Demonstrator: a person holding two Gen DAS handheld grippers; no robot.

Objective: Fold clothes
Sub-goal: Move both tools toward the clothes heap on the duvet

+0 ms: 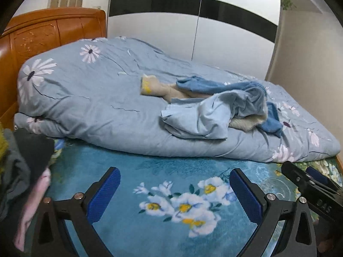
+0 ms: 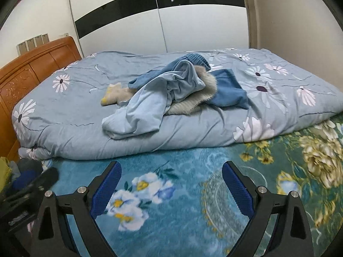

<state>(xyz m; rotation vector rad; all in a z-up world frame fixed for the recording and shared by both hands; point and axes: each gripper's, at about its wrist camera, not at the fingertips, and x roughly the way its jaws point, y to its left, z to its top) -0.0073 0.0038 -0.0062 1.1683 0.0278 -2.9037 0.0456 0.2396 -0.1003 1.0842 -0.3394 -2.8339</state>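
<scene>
A bedroom: a white wardrobe with a black band fills the far wall, and an orange wooden headboard stands at the left of the bed. A teal floral blanket covers the near part of the mattress, and a bunched pale-blue duvet printed with daisies lies across the far part.

At the far left edge sits a small dark and pink heap of other clothes, blurred and hard to make out. Next comes the left gripper, released, jaws wide with nothing between them, over the blanket. Up on the duvet lies the pile to be folded: a cream fleecy garment, a light-blue garment draped over it, and a darker blue knit behind. Then the right gripper, also released and empty.

The pile lies ahead of both grippers and well apart from them, beyond the duvet's near edge. Its long axis runs roughly across the bed, left to right. From the left gripper it sits off to the right; from the right gripper almost straight ahead, so the right hand looks better placed to reach first.
</scene>
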